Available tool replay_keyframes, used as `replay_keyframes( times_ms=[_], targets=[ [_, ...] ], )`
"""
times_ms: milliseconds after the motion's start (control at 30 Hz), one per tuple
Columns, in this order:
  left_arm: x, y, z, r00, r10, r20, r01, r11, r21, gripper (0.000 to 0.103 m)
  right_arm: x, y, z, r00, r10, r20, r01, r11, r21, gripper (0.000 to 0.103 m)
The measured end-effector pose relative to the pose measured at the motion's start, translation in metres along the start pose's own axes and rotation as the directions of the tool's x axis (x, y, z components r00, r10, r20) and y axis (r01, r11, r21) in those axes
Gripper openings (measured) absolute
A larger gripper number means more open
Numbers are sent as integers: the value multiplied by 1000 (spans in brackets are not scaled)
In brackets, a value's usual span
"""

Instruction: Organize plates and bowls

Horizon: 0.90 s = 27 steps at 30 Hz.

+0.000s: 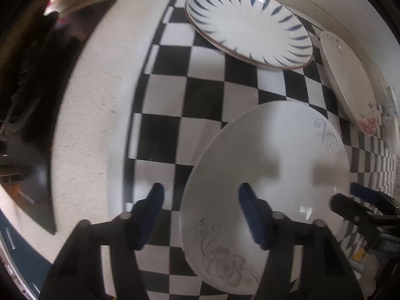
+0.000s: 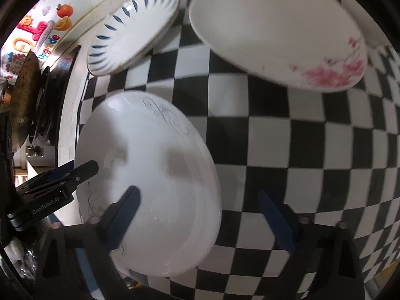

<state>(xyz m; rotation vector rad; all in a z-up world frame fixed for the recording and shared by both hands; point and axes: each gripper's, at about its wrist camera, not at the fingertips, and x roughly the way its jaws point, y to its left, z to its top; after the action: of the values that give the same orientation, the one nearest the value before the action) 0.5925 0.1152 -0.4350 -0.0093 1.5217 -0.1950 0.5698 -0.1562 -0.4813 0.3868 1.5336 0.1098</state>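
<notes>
A white plate with grey flower scrolls (image 1: 272,160) lies on the checkered cloth, also in the right wrist view (image 2: 155,175). My left gripper (image 1: 201,215) is open above it, one finger over the plate, the other over the cloth at its left rim. My right gripper (image 2: 200,215) is open, its left finger over the plate, its right over the cloth. A blue-streaked plate (image 1: 250,25) (image 2: 135,25) sits at the back. A plate with pink flowers (image 1: 350,82) (image 2: 275,30) lies at the back right.
The black-and-white checkered cloth (image 1: 200,100) (image 2: 312,150) covers a white counter (image 1: 95,100). A dark stove top (image 1: 32,115) and a worn pan (image 2: 22,95) stand to the left. The right gripper's tip (image 1: 362,205) shows in the left view, the left gripper's (image 2: 82,172) in the right.
</notes>
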Motion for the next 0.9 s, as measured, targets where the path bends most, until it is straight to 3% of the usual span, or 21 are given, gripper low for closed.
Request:
replay_keyframes(
  times_ms=[67, 100, 167, 233, 333, 367, 400, 600, 900],
  targets=[
    [6, 1, -1, 999, -26, -24, 26, 1000, 4, 45, 8, -4, 0, 998, 36, -43, -35, 999, 25, 78],
    [4, -1, -2, 1000, -23, -11, 23, 1000, 18, 44, 6, -3, 0, 999, 45, -29, -45, 999, 24, 71],
    [4, -5, -4, 1000, -29, -11, 29, 998, 50, 44, 9, -5, 3, 996, 79, -44, -78, 996, 36, 66],
    [3, -8, -7, 1000, -14, -5, 14, 998, 68, 44, 10, -4, 6, 993, 105, -51, -103, 994, 29, 53],
    [2, -8, -9, 1000, -11, 1, 11, 997, 72, 43, 9, -4, 6, 997, 69, -46, -69, 998, 11, 39],
    [1, -6, -10, 1000, -11, 2, 11, 998, 67, 43, 11, -3, 5, 998, 45, -41, -45, 999, 0, 27],
    [1, -5, -10, 1000, -13, 4, 13, 998, 62, 40, 12, -5, 5, 999, 27, -35, -27, 1000, -4, 24],
    [-16, -1, -20, 999, -24, 31, 21, 997, 74, 34, 5, -20, -6, 999, 52, -3, -51, 998, 30, 24],
    [-45, -57, -35, 999, -21, 48, 13, 989, 150, 34, -39, -67, -32, 997, 49, 55, -52, 998, 47, 24]
  ],
)
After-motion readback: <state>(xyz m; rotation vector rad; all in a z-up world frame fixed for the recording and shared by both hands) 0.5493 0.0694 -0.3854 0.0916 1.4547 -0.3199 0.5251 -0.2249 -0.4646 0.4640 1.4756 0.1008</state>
